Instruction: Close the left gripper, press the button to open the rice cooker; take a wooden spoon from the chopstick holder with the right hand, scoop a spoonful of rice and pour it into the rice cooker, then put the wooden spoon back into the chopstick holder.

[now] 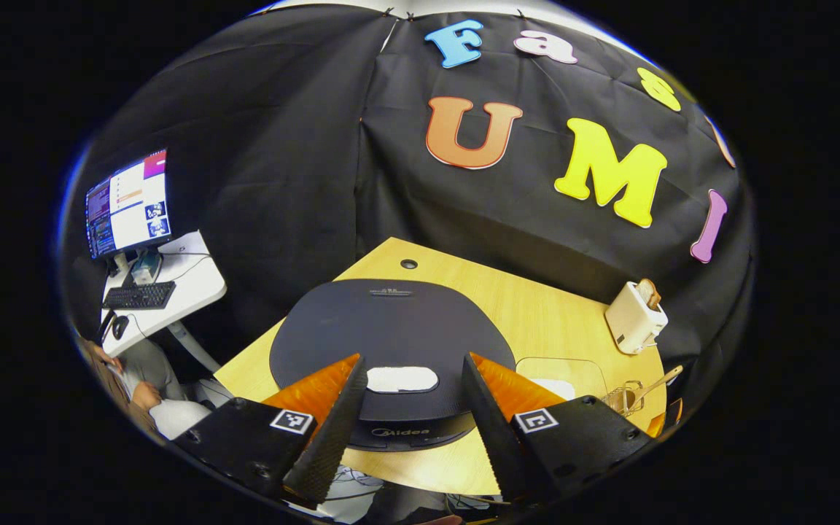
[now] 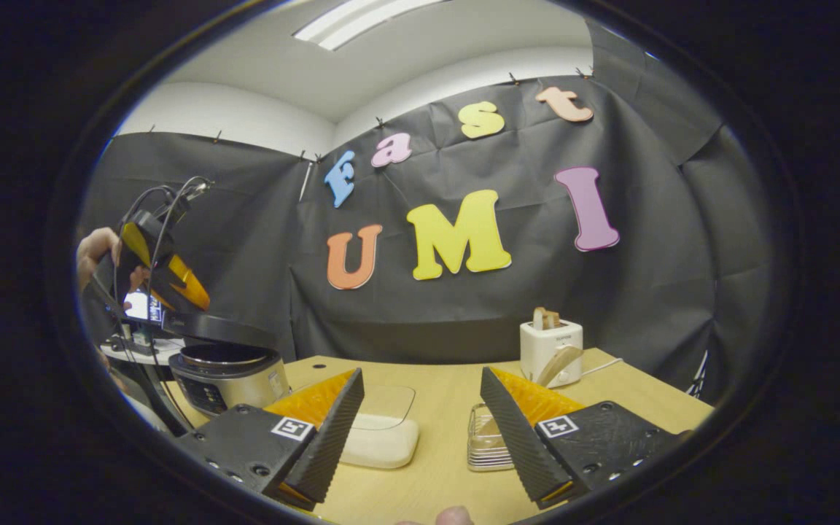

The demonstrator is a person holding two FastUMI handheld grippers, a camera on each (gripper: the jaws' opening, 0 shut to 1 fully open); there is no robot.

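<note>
Above the rice cooker (image 1: 391,350), left tool (image 1: 409,437) seemingly wide apart, empty.

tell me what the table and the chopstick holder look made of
Table: looks like light wood or wood-look laminate, matte, with faint grain. Chopstick holder: likely clear plastic or acrylic, since the table shows through its ribbed, glossy walls; glass can't be ruled out.

My left gripper (image 1: 409,423) tilts downward, jaws spread wide. My right gripper (image 2: 420,426) sits level, jaws also apart. At nine o'clock a hand (image 2: 93,251) holds the left gripper.
</note>
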